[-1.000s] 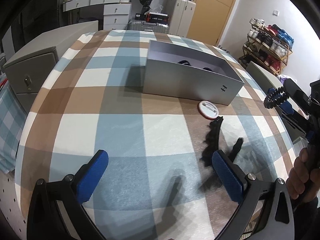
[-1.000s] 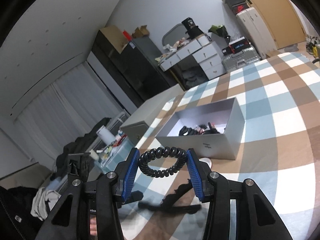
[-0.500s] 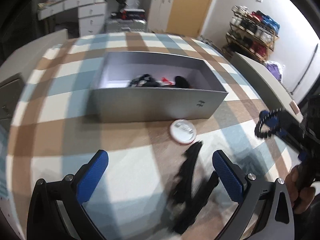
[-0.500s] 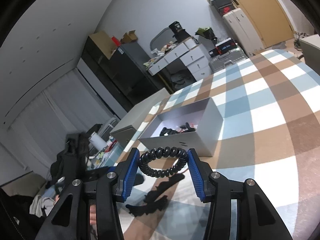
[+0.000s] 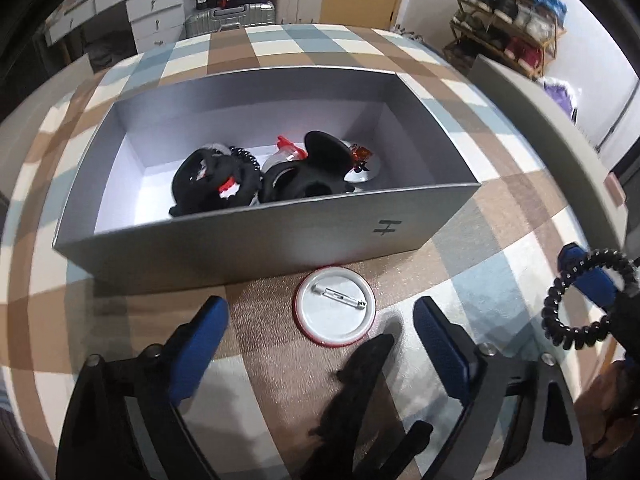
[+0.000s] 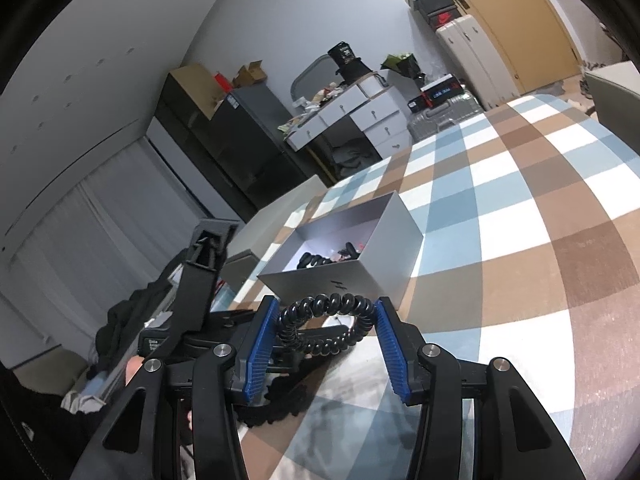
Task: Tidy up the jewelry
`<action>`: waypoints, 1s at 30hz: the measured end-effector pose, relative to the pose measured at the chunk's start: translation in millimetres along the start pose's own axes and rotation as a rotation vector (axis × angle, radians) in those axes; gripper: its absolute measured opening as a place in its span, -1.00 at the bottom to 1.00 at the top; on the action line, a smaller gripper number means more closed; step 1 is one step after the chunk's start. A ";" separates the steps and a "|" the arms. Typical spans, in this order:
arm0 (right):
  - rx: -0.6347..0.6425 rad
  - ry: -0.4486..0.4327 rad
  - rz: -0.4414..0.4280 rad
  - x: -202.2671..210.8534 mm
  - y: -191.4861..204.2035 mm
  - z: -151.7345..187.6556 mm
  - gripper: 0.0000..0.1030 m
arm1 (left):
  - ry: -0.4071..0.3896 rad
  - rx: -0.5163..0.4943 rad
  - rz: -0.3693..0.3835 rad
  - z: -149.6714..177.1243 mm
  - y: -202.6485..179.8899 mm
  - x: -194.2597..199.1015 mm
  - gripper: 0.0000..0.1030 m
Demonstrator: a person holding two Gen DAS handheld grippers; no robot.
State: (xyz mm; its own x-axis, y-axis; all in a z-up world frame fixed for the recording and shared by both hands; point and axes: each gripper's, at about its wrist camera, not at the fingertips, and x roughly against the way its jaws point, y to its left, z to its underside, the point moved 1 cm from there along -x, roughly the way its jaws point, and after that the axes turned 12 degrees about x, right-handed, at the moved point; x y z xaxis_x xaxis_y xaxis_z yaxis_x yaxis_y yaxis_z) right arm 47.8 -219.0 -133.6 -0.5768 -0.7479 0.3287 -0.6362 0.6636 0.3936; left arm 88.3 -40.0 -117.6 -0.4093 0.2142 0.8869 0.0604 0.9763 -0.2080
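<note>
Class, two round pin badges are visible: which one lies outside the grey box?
The badge lying pin-side up on the checked cloth, just before the box; the other badge lies inside, among the black accessories.

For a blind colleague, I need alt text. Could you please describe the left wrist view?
The open left gripper hovers over a round pin badge lying back-up on the checked tablecloth, just before an open grey box holding dark accessories. At the right edge, the right gripper holds a black spiral hair tie.
</note>
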 end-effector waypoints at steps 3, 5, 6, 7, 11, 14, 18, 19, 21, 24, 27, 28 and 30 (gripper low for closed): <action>0.009 -0.007 0.000 -1.5 0.1 0.4 -0.04 | 0.006 -0.021 -0.023 0.6 -4.2 -1.8 0.73; -0.001 -0.001 -0.003 -3.0 -2.6 1.5 -0.04 | -0.001 -0.029 -0.036 0.7 -4.6 -1.9 0.55; -0.010 0.001 -0.005 -3.3 -4.3 2.2 -0.04 | -0.010 -0.035 -0.051 0.8 -4.9 -0.7 0.45; -0.014 0.000 -0.006 -3.0 -5.5 2.6 -0.04 | -0.014 -0.037 -0.060 0.3 -4.0 -0.5 0.29; -0.017 -0.003 -0.006 -1.6 -5.8 2.6 -0.04 | -0.020 -0.048 -0.074 1.0 -3.7 1.2 0.00; -0.007 0.002 -0.006 -1.3 -3.5 2.3 -0.04 | -0.013 -0.066 -0.066 1.0 -6.0 2.6 -0.27; -0.002 0.003 0.003 -0.5 -1.3 2.4 -0.04 | -0.004 -0.080 -0.060 2.2 -8.5 2.9 -0.27; -0.004 0.004 0.002 -0.4 -1.2 2.4 -0.04 | -0.003 -0.080 -0.059 2.6 -8.4 3.0 -0.27; -0.003 0.005 0.002 -1.5 -0.7 2.3 -0.04 | 0.001 -0.074 -0.046 3.6 -7.5 4.7 -0.27; -0.004 0.016 0.000 -5.8 -1.9 2.2 -0.04 | -0.001 -0.083 -0.042 4.7 -9.7 9.1 -0.27; 0.004 0.020 0.011 -7.1 0.2 1.7 -0.04 | -0.023 -0.089 -0.030 4.7 -11.3 19.8 -0.27; 0.008 0.021 0.015 -7.2 1.4 1.7 -0.04 | -0.029 -0.087 -0.023 5.1 -10.7 22.9 -0.27; 0.010 0.025 0.020 -8.2 2.8 1.7 -0.04 | -0.046 -0.077 -0.005 6.0 -8.4 31.8 -0.27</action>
State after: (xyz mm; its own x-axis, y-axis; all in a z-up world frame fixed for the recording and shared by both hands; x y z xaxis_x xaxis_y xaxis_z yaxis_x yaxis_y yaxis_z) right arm 49.8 -211.0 -136.6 -0.5763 -0.7345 0.3582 -0.6300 0.6785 0.3777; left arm 69.3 -41.5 -90.1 -0.4507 0.2095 0.8677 0.1276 0.9772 -0.1697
